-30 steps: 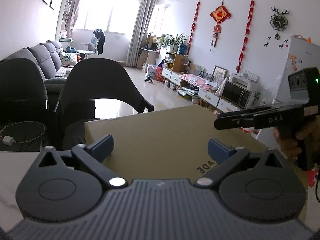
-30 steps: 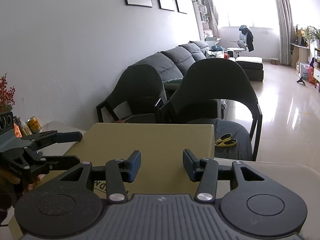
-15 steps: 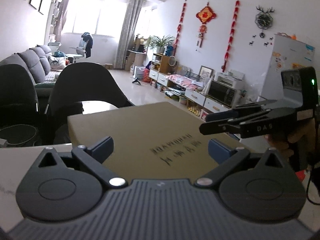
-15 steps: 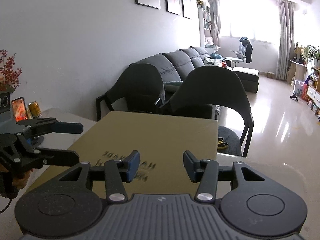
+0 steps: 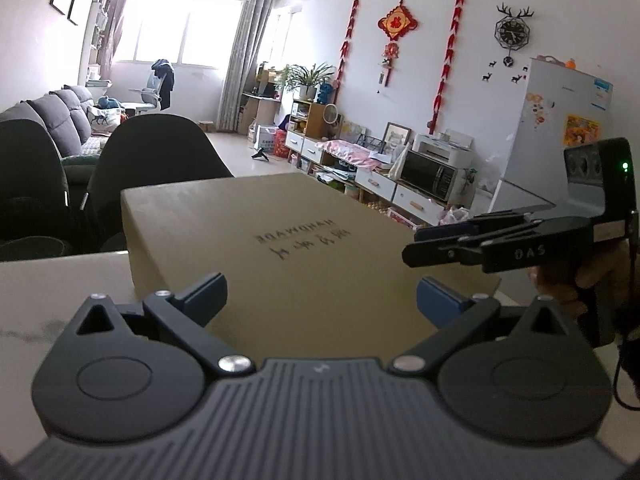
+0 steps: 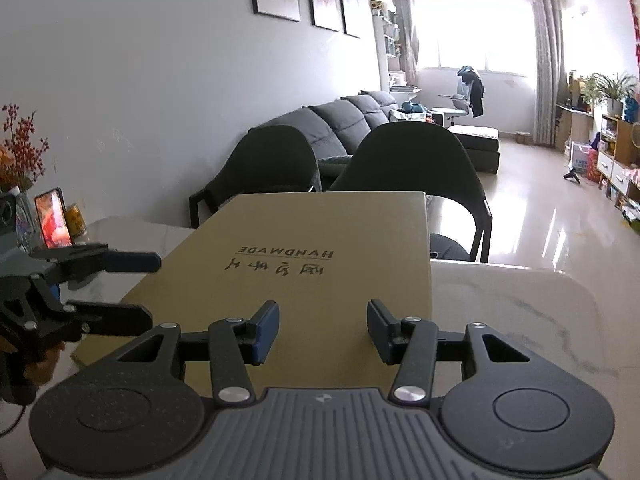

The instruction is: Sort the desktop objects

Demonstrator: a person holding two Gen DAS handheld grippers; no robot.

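A flat tan cardboard box [image 5: 304, 240] printed HANDMADE lies on the white marble table [image 5: 60, 292]. My left gripper [image 5: 320, 292] stands wide open over the box's near end, pads apart and touching nothing. In the right wrist view the same box [image 6: 320, 240] stretches ahead. My right gripper [image 6: 322, 312] is open to a moderate gap above the box's near edge, with only the box top showing between the pads. Each gripper shows in the other's view: the right gripper [image 5: 410, 246] at the box's right side, the left gripper [image 6: 155, 286] at its left side.
A phone on a stand [image 6: 52, 218], a yellow can [image 6: 76, 220] and a vase of red berries [image 6: 20, 152] stand at the table's left end by the wall. Two dark chairs [image 6: 408, 160] sit behind the table's far edge. Bare marble [image 6: 500, 312] lies right of the box.
Both grippers have shifted across the table, and the box now lies farther ahead with its printed lettering in full view. The jaws of both look the same as before.
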